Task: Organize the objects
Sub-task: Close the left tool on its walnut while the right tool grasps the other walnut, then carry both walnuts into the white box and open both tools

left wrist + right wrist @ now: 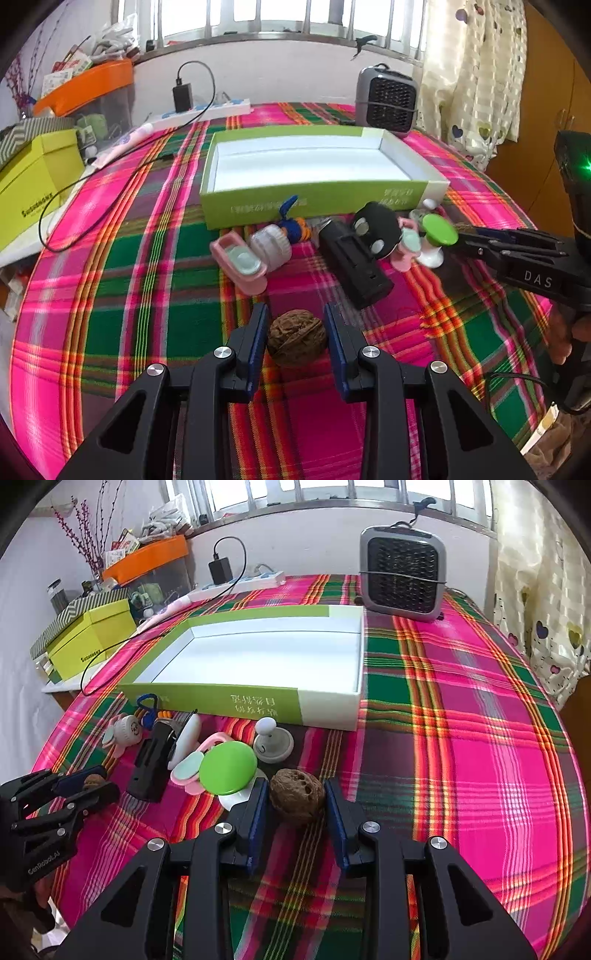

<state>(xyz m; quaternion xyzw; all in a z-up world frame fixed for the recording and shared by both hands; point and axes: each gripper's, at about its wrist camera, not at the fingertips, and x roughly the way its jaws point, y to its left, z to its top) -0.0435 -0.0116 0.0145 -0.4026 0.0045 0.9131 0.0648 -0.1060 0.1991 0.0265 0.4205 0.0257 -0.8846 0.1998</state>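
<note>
Table under a barred window, covered in a pink-green plaid cloth point(461, 709); a grey mesh-front fan heater point(402, 578) stands at the back.

Left to right: left gripper point(296, 325) has a wrinkled brown walnut point(296, 341) sitting between its blue pads. Left pad looks touching, right pad shows a thin gap, so I can't tell if it's clamped or just closing. Ahead of it: a pink-and-mint toy toilet point(240, 264), a black rectangular block point(354, 266), a green round-topped toy table point(227, 764), a white knobbed stand point(271, 740). Behind those, the shallow green-and-white cardboard tray point(328, 703), nothing in it.

Right gripper point(296, 797) frames a 2nd walnut, the one with 2 dark holes point(297, 797). Slivers of gap both sides, grip likewise unclear.

My read: pick step, 1 walnut per hand, none of the objects in the tray yet. Next: confirm squeeze, lift, carry forward over the near wall, release inside.

Views differ: only the right wrist shows the 2nd walnut fully; the left wrist barely catches it at the right tongs' tips.
</note>
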